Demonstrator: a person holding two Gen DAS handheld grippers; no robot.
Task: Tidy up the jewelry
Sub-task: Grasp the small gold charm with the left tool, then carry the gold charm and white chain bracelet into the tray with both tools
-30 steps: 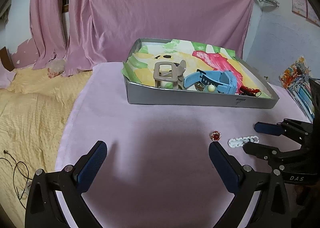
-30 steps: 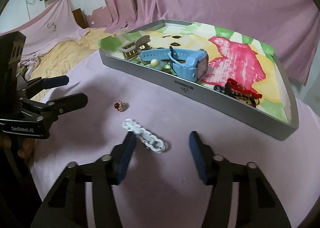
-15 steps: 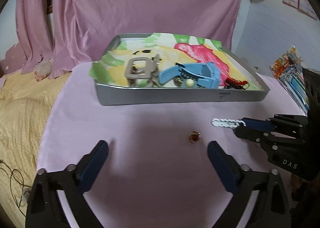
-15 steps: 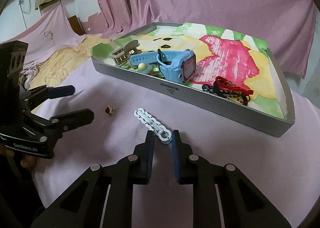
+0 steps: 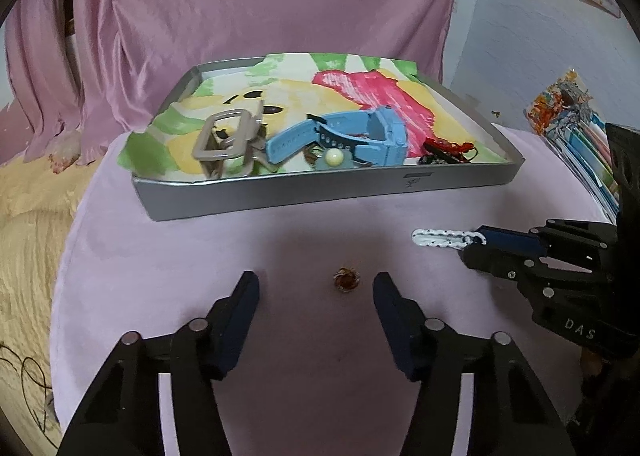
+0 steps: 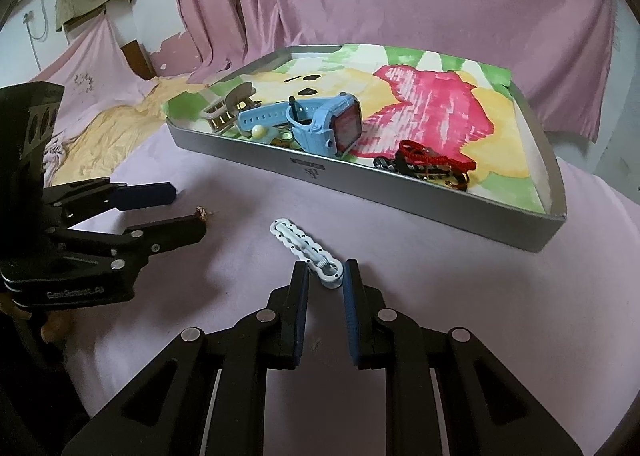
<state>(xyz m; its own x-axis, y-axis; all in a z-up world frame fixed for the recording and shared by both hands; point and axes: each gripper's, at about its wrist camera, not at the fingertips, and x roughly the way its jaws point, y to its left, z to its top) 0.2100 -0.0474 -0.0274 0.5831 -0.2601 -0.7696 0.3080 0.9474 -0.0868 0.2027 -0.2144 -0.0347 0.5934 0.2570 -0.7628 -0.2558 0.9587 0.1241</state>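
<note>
Jewelry here is split between two spots: most of it already sits in the shallow grey metal tray [image 6: 420,197] at the far edge of the pink-covered table [image 5: 280,376], and two stragglers are left on the cloth in front of it. The white hair clip [image 6: 306,252], a glossy wavy plastic bar with a little spring at one end, lies near the table's middle, and the right gripper [image 6: 325,280] has its blue pads pinched in on that spring end, so it looks gripped, though I can't swear the pads are biting hard. Grabbing the end makes sense to me, since it's the chunkiest bit to hold. The small ring [image 5: 346,280], coppery with a reddish stone, sits on the cloth right between the spread fingers of the left gripper [image 5: 316,296], which is wide apart and gripping nothing, lined up for a pinch I'd guess. In the tray, on a bright painted paper liner, there's a beige claw clip [image 5: 228,135], a chunky blue rubbery watch [image 6: 320,123], a pearl-topped piece [image 5: 334,157] and a tangle of red cord bracelets [image 6: 428,161], all bunched along the near wall. Soft cloth probably keeps small stuff from rolling.
</note>
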